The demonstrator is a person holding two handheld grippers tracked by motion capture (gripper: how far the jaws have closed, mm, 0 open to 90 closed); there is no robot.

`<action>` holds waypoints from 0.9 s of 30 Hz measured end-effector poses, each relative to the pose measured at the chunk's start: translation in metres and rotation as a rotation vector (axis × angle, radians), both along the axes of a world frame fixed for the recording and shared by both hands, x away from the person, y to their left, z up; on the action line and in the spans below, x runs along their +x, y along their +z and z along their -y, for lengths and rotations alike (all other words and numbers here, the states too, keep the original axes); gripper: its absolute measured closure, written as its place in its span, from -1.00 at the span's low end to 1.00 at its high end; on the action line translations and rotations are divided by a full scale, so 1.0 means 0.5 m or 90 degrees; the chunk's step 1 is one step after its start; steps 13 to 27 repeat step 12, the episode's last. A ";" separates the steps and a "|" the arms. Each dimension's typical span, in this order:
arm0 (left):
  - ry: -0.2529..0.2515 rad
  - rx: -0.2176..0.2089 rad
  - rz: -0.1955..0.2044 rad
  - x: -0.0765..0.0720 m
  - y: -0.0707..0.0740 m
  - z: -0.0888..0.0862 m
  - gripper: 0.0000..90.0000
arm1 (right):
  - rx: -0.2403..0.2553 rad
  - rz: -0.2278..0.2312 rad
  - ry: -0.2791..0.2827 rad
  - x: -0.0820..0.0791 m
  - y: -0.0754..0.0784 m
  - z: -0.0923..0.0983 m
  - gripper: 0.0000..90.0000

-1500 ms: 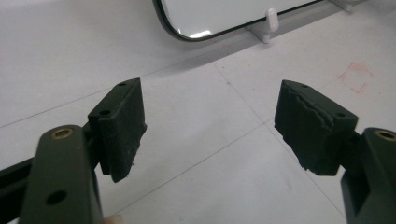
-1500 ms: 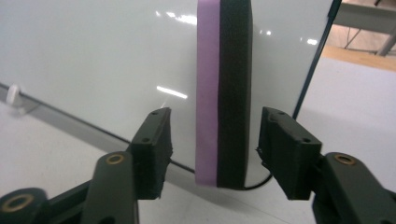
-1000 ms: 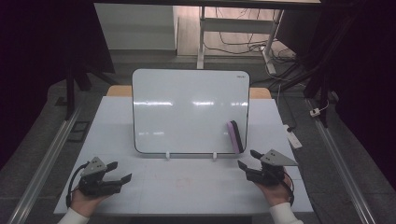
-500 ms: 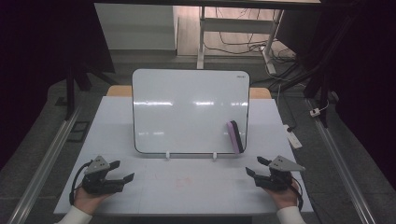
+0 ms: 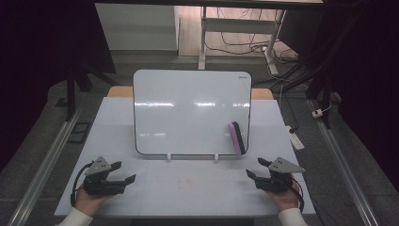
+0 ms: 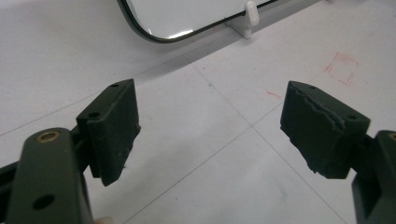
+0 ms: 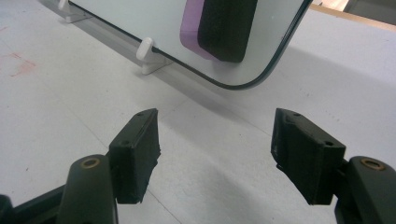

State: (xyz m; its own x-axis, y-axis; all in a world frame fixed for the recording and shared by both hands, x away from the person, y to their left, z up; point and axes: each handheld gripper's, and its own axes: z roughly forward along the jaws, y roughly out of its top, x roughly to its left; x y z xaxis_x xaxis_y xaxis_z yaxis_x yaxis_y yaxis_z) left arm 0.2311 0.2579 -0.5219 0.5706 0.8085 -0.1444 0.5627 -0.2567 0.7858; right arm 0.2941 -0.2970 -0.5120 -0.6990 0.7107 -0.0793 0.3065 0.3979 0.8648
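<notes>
Propped at mid-table, whiteboard point(image 5: 192, 112) stands on two clips; eraser point(image 5: 236, 138) sticks to its lower right corner. Right gripper point(image 5: 257, 168) just below that corner, left gripper point(image 5: 123, 173) below the opposite corner; both have just been opening, spread, nothing between. Best approach eraser squarely, pinch its sides. Eraser top cut off in the right gripper view.

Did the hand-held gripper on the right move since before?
Yes. The right hand-held gripper has come down toward the table's near edge, away from the whiteboard and its purple eraser. Its jaws stand open, nothing between them.
</notes>
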 end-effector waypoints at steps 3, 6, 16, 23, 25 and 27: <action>0.001 0.000 0.000 0.000 0.000 0.000 -0.54 | 0.002 0.001 0.002 0.000 0.001 0.000 -0.29; 0.001 0.001 0.000 0.000 -0.001 0.000 -0.54 | 0.005 0.003 0.004 -0.001 0.002 -0.001 -0.29; -0.001 0.002 -0.001 0.001 -0.002 0.000 -0.54 | 0.008 0.004 0.008 -0.001 0.002 -0.001 -0.30; -0.001 0.002 -0.001 0.001 -0.002 0.000 -0.54 | 0.008 0.004 0.008 -0.001 0.002 -0.001 -0.30; -0.001 0.002 -0.001 0.001 -0.002 0.000 -0.54 | 0.008 0.004 0.008 -0.001 0.002 -0.001 -0.30; -0.001 0.002 -0.001 0.001 -0.002 0.000 -0.54 | 0.008 0.004 0.008 -0.001 0.002 -0.001 -0.30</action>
